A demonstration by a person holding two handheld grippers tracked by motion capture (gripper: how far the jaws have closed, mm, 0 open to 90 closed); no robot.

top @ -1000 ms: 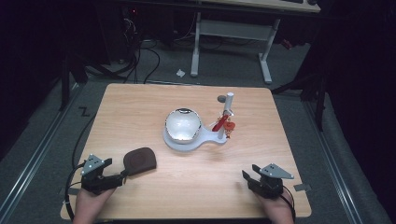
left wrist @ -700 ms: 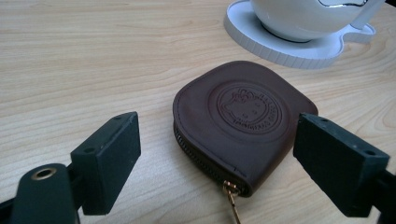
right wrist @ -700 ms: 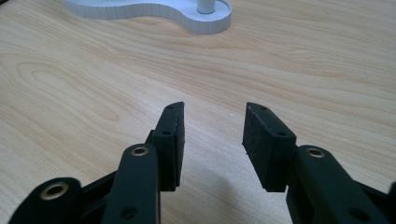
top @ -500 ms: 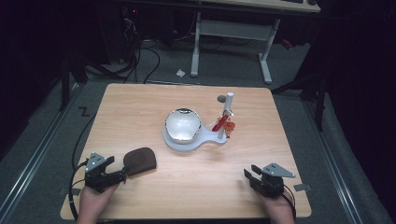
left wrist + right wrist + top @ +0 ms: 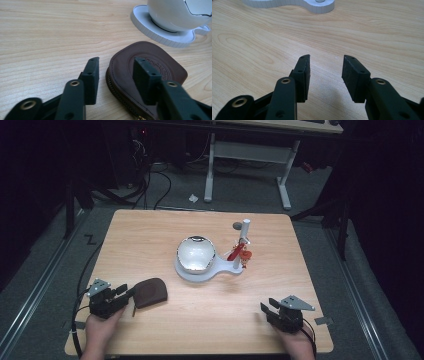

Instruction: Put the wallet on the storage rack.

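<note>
Parted tongs (image 5: 325, 75) above table (image 5: 262, 50), white base (image 5: 312, 6) beyond.

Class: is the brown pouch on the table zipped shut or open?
Apparently shut: the brown pouch lies flat, its visible zip edge closed in the left gripper view; the rest is hidden.

Brown pouch (image 5: 150, 292), white stand (image 5: 207, 270), pale woodgrain table (image 5: 150, 235), black fingers (image 5: 91, 77).
</note>
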